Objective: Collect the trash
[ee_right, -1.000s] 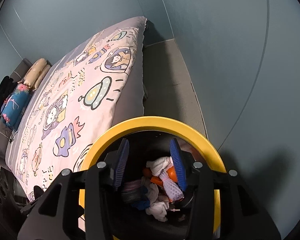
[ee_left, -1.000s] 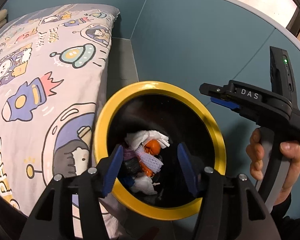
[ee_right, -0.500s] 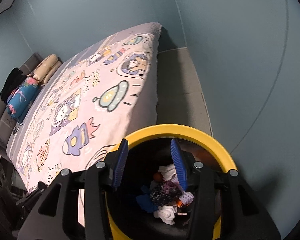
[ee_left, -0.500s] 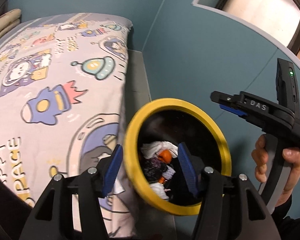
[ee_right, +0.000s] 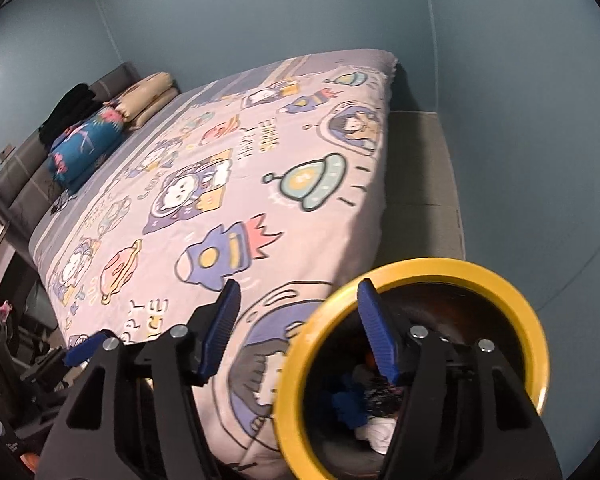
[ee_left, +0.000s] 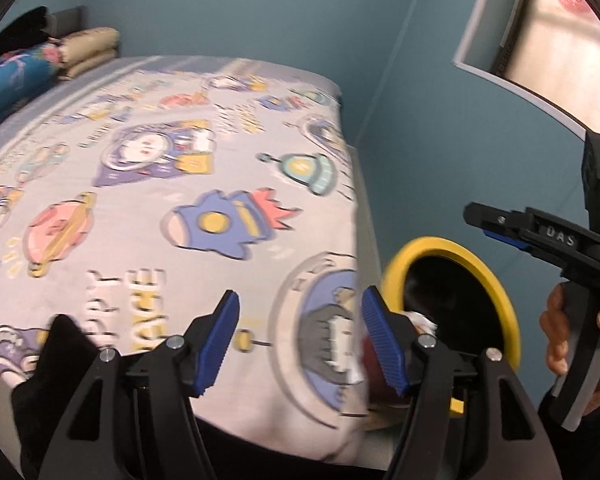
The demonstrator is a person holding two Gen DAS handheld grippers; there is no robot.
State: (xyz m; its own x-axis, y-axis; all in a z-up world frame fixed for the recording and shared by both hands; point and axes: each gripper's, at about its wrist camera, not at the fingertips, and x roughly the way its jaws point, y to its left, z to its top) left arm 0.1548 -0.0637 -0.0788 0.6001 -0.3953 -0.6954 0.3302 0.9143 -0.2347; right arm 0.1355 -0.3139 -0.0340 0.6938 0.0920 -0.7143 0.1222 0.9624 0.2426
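Note:
A black bin with a yellow rim (ee_left: 496, 276) stands on the floor at the bed's corner, with crumpled white tissue (ee_left: 420, 322) and other trash (ee_right: 374, 398) inside. My left gripper (ee_left: 300, 320) hovers over the corner of the cartoon space quilt (ee_left: 180, 184), left of the bin. Its jaws are opening and nothing is between them. My right gripper (ee_right: 300, 308) hangs at the bin's rim (ee_right: 460, 268), its right finger over the bin's mouth and its left over the quilt (ee_right: 260, 184). Its jaws are opening too, with nothing between them. A hand (ee_left: 564, 340) holds it.
Folded blankets and pillows (ee_right: 88, 144) lie at the head of the bed. A narrow grey floor strip (ee_right: 420, 184) runs between the bed and the blue wall. A window (ee_left: 560, 32) is at the upper right. Dark cloth (ee_left: 60, 364) sits by my left gripper.
Both views have swung left and upward from the bin's mouth toward the bed. The bin now sits at the right of each view. Both grippers' jaws have widened.

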